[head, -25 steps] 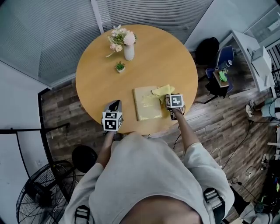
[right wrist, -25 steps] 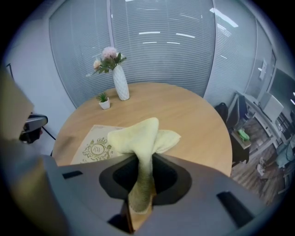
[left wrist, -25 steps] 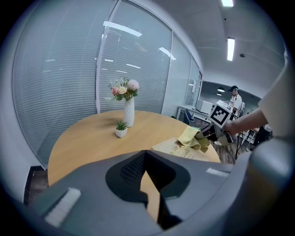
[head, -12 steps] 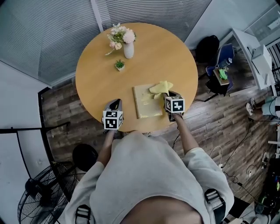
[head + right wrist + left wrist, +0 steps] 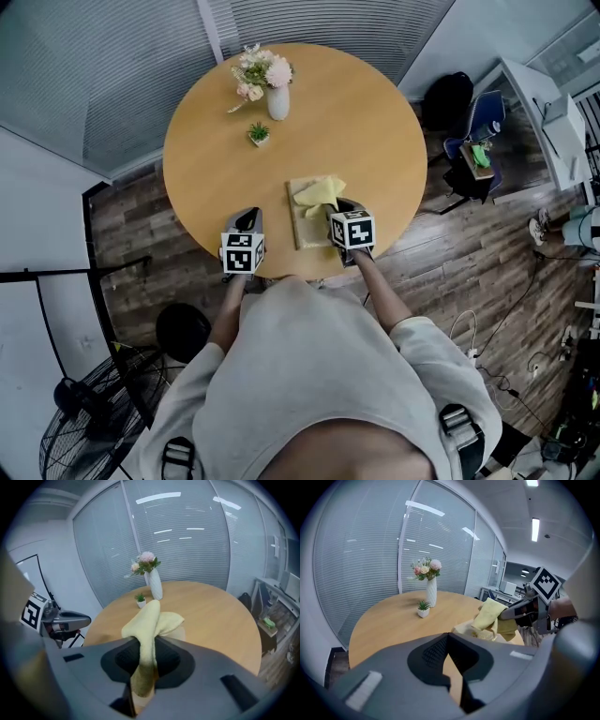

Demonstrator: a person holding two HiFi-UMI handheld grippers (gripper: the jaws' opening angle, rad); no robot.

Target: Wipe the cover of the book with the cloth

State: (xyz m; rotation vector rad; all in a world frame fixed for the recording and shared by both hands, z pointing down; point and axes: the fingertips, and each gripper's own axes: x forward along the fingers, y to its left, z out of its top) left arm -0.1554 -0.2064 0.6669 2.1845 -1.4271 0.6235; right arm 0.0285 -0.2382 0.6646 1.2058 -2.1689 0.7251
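A tan book lies on the round wooden table near its front edge. My right gripper is over the book's right part, shut on a yellow cloth that drapes onto the cover. In the right gripper view the cloth rises folded from between the jaws, with a strip of book behind it. My left gripper rests left of the book, its jaws shut and holding nothing. The left gripper view shows the cloth on the book.
A white vase of flowers and a small potted plant stand at the table's far left. A chair with bags is off to the right on the wood floor. A fan stands at lower left.
My right gripper has slid left across the book's cover, dragging the yellow cloth with it. The left gripper has stayed put.
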